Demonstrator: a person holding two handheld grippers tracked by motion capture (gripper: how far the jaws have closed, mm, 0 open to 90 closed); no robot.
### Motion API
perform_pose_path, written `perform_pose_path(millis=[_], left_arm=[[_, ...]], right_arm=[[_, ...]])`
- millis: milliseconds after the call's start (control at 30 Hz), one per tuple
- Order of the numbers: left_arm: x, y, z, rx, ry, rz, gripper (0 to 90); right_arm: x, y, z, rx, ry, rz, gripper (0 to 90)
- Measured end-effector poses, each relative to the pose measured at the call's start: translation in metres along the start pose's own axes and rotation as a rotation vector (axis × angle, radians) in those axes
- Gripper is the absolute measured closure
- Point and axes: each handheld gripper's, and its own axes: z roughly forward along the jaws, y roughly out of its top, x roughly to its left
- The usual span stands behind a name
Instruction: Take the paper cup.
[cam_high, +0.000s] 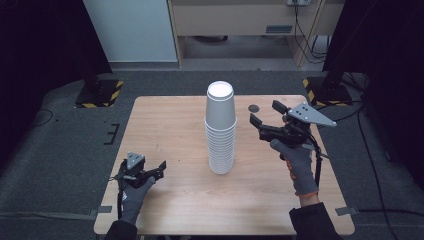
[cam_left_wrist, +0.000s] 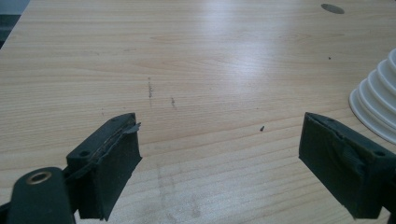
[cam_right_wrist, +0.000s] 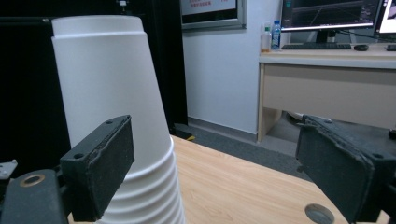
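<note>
1. A tall stack of white paper cups (cam_high: 220, 127), nested upside down, stands on the pale wooden table (cam_high: 165, 125), between the two hands.
2. The right gripper (cam_high: 264, 114), black with a grey three-cornered plate, is raised level with the stack's upper cups; its jaws gape wide and hold nothing.
3. Seen along those jaws, the stack (cam_right_wrist: 112, 107) rises just beyond the left jaw, apart from its pad.
4. The left gripper (cam_high: 161, 167) sits low by the table, jaws spread wide and empty.
5. The stack's ribbed rims (cam_left_wrist: 377, 100) lie just past its right jaw, with bare wood between the jaws.
</note>
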Motion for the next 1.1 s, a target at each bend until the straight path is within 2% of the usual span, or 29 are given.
perform_pose_path(millis=[467, 733, 967, 1100], left_arm=[[-0.001, -0.001, 0.001, -0.006, -0.004, 0.007, 11.7], [-0.002, -0.001, 0.001, -0.01, -0.005, 0.008, 11.7], [-0.002, -0.001, 0.001, -0.008, -0.008, 0.008, 11.7], [-0.002, -0.001, 0.0, -0.016, -0.013, 0.008, 11.8]], right_arm=[[0.023, 0.016, 0.023, -0.016, 0.068, -0.006, 11.6], [0.035, 0.018, 0.033, -0.009, 0.11, 0.004, 11.1], [0.045, 0.015, 0.046, 0.008, 0.136, -0.024, 10.4], [0.049, 0.013, 0.052, 0.013, 0.147, -0.019, 10.1]])
